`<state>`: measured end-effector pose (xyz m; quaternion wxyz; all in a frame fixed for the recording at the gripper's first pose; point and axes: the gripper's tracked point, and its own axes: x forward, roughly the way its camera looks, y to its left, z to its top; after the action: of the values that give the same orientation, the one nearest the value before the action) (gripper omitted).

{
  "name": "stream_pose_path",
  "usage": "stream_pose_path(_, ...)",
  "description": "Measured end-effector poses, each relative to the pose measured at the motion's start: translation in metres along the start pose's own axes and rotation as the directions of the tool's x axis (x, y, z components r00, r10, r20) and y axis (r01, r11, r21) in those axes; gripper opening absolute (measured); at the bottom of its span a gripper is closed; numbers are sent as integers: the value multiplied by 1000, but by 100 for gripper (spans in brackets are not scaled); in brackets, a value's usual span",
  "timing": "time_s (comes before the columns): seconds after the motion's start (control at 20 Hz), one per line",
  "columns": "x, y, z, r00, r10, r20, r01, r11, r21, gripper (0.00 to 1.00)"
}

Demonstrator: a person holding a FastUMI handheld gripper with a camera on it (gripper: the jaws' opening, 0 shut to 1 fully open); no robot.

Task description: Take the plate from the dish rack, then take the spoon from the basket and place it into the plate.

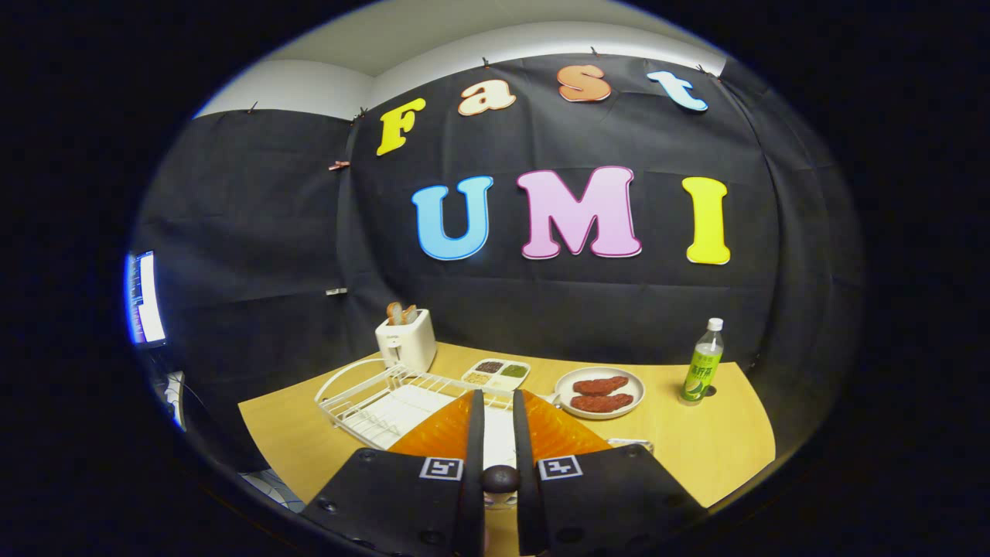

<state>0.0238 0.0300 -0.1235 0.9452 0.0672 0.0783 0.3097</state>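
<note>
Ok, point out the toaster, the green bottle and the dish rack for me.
Toaster (406,340), gripper view: middle of its front face.
Green bottle (702,371), gripper view: on its label.
Dish rack (363,402), gripper view: wire rim near the toaster.

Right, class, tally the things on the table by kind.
Toaster: 1
Dish rack: 1
Sectioned tray: 1
Plate with food: 1
Bottle: 1
Total: 5
Tongs: fingers nearly together, over the dish rack.
</note>
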Motion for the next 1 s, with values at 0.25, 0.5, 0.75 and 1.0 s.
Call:
stream_pose_path(0.25, 11, 56, -47, 998, 59, -24, -58, 998, 39, 20)
stream_pose_path(0.5, 27, 92, -93, 994, 91, -58, -88, 995, 50, 21)
stream_pose_path(0.75, 34, 101, -121, 992, 101, -80, -97, 994, 51, 21)
stream_pose_path(1.0, 20, 96, -133, 985, 115, -128, -107, 992, 65, 22)
